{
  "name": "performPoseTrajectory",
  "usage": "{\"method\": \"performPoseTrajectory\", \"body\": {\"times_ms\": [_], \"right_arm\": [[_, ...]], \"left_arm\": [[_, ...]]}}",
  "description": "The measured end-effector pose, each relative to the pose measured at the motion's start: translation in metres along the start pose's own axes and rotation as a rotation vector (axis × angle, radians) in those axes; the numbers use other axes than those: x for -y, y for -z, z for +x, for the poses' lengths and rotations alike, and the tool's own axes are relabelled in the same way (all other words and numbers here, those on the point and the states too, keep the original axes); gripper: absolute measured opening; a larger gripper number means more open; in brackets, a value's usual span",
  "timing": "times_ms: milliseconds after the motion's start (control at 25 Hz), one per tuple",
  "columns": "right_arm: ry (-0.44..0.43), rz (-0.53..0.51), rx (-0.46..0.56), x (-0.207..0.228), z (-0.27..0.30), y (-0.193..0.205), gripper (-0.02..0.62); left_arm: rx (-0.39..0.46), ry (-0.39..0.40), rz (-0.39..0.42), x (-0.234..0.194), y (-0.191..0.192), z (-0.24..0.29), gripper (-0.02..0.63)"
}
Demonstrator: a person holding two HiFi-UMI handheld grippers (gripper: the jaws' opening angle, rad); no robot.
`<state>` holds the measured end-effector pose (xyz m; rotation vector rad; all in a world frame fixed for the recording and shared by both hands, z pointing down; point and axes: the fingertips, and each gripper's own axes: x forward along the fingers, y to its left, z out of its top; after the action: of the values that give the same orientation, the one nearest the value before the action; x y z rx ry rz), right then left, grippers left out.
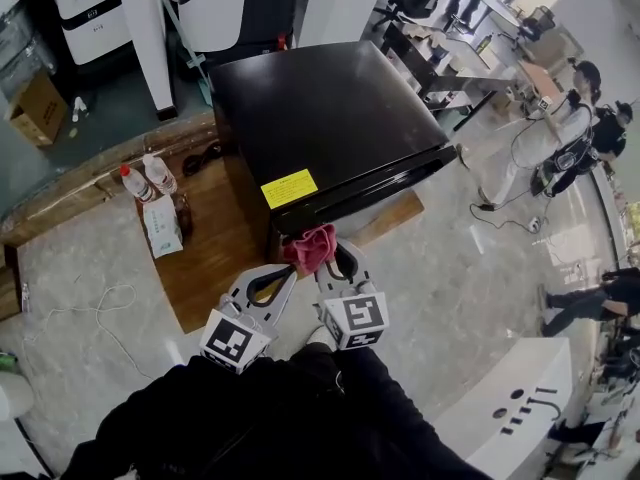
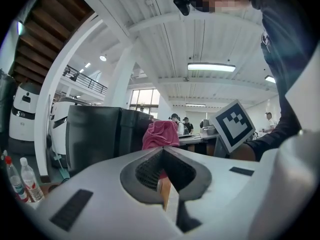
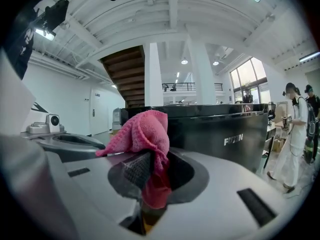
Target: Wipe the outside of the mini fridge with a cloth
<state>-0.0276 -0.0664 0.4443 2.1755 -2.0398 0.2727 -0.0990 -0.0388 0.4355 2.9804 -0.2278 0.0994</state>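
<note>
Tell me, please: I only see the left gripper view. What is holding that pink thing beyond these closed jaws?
Observer: The right gripper is. Its own view shows its jaws shut on the pink cloth.
Visitor: And the dark box behind it?
Observer: That is the mini fridge. The head view shows a yellow label on its top, near the front edge.
Visitor: Anything on its front?
Observer: White lettering, which shows in the right gripper view.
</note>
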Motion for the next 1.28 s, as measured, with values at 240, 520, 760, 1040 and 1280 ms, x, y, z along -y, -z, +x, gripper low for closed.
{"method": "performPoseTrajectory", "body": {"times_ms": [240, 520, 760, 1040, 1280], "right_arm": [[-0.011, 0.005, 0.001, 0.044, -0.006, -0.002, 0.071], [-0.088, -0.002, -0.001, 0.11, -0.011, 0.0, 0.071], [-0.152, -0.019, 0.003, 0.162, -0.015, -0.004, 0.077], [-0.18, -0.035, 0.01, 0.229, -0.016, -0.003, 0.077], [-0.147, -0.036, 0.018, 0.286, -0.016, -0.001, 0.075]], "left_arm": [[-0.006, -0.024, -0.014, 0.015, -0.003, 0.034, 0.006], [-0.011, -0.099, 0.009, 0.045, -0.002, 0.091, 0.006], [-0.006, -0.165, 0.007, 0.064, -0.006, 0.142, 0.006], [0.021, -0.236, 0.013, 0.076, -0.009, 0.198, 0.006], [0.038, -0.267, 0.048, 0.089, -0.01, 0.219, 0.006]]}}
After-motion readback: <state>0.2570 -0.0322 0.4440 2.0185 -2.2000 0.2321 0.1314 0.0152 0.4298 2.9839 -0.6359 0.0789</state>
